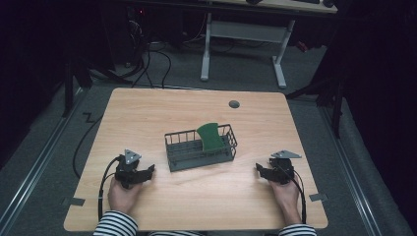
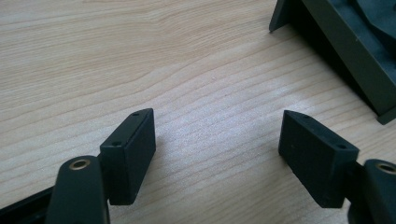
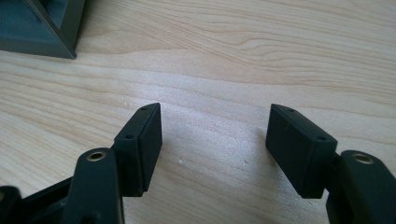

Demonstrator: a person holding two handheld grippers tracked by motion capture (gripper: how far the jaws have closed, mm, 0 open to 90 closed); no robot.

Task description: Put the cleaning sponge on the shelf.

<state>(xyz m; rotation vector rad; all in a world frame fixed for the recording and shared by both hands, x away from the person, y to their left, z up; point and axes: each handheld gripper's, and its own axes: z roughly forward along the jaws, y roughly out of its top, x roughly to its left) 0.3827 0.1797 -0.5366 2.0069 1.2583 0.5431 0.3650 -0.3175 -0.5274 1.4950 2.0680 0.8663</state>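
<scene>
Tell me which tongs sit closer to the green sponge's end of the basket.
The right tongs. The sponge leans in the right end of the basket; the left tongs sit off the empty left end.

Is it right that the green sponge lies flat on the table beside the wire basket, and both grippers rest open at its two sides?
Not quite. The green sponge stands inside the wire basket, leaning against its wall, as the high view shows. The rest holds: the left gripper and the right gripper rest open at the basket's two sides.
</scene>
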